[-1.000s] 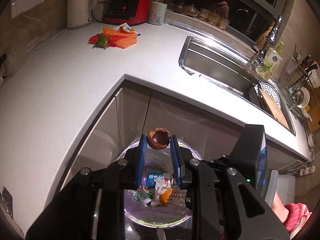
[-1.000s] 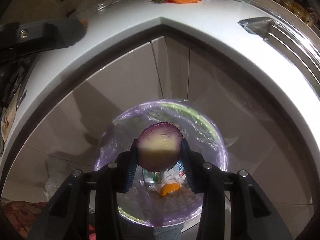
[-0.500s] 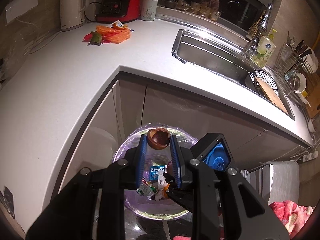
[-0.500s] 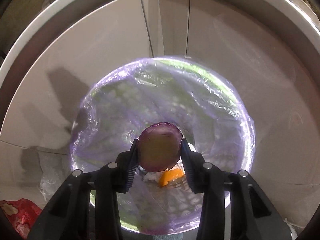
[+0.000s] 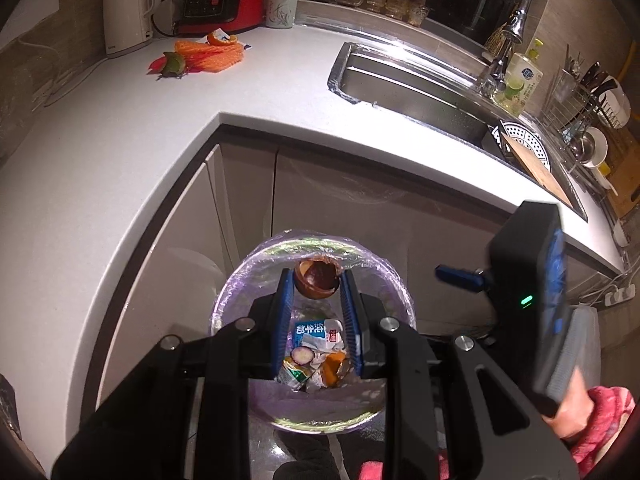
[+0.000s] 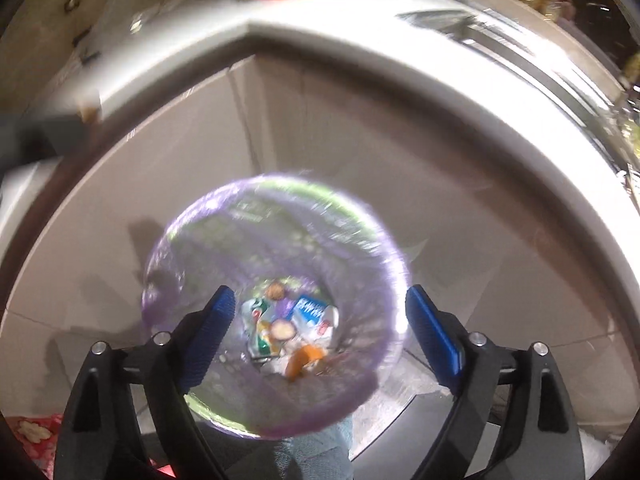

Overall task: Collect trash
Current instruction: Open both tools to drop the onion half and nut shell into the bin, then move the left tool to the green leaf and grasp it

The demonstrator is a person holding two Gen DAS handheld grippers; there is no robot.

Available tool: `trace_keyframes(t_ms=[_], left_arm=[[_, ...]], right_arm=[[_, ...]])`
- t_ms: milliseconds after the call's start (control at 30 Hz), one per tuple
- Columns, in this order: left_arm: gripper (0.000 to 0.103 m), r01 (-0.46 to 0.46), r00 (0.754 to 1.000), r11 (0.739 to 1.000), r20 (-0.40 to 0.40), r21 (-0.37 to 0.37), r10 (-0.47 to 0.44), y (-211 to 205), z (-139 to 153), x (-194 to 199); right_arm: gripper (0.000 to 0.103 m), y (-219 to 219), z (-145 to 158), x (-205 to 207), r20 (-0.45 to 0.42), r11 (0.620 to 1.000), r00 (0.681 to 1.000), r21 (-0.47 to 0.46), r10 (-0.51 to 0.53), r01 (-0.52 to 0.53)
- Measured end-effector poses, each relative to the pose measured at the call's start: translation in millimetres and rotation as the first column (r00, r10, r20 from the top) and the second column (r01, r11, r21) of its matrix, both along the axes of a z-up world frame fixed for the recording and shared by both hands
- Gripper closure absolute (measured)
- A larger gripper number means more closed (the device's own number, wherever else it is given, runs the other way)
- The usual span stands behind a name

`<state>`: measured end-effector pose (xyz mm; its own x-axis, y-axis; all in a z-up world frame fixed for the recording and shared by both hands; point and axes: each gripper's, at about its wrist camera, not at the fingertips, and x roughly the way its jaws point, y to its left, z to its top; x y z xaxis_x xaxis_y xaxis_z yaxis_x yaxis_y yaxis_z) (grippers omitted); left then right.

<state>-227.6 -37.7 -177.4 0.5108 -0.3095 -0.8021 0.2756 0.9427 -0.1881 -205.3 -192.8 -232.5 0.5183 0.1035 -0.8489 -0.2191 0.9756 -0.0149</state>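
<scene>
Left gripper (image 5: 316,286) clamps a brown shell (image 5: 317,281) above the bin (image 5: 224,300). Right gripper (image 6: 320,316) has just been opening, jaws wide, nothing between; purple peel (image 6: 281,329) lies in the bin.

Left tool (image 5: 316,300): black angular frame, silver screw heads at the linkage pivots, two flat blue ribbed pads (image 5: 282,312). Right tool (image 6: 316,332): same black frame, round silver screws, blue textured pads. In the left view its black housing shows a small green light and a blue panel. Red-pink patterned fabric (image 5: 608,420), near right.
</scene>
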Motion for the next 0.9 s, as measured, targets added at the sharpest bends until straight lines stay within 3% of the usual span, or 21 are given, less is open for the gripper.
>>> trace_keyframes(t_ms=[233,333,467,633,767,900], left_arm=[[0.077,0.046,0.99,0.998,-0.136,0.046,-0.039,-19.0,-60.8,-0.7],[0.037,0.054,0.963,0.997,-0.267,0.061,-0.036,-26.0,-99.0,3.4],[0.036,0.059,0.957,0.996,-0.288,0.069,-0.037,-29.2,-112.1,1.2],[0.033,0.008,0.972,1.0,-0.236,0.016,-0.004,-17.8,-76.9,23.2],[0.026,-0.088,0.99,0.996,-0.113,-0.03,0.084,7.8,-20.3,63.8],[0.02,-0.205,0.978,0.977,0.032,-0.056,0.207,41.3,36.0,122.4]], right_arm=[[0.013,-40.5,42.2,-8.3,0.075,0.99,0.989,0.079,-0.125,0.119],[0.012,-54.3,48.0,-12.2,0.07,0.985,0.986,0.095,-0.151,0.144],[0.012,-60.7,50.6,-16.3,0.064,0.983,0.984,0.089,-0.165,0.159],[0.012,-60.4,57.1,-12.6,0.063,0.983,0.985,0.103,-0.162,0.155],[0.012,-54.5,74.6,2.9,0.1,0.989,0.988,0.107,-0.116,0.105],[0.007,-48.5,92.2,35.9,0.157,0.994,0.987,0.102,-0.042,0.026]])
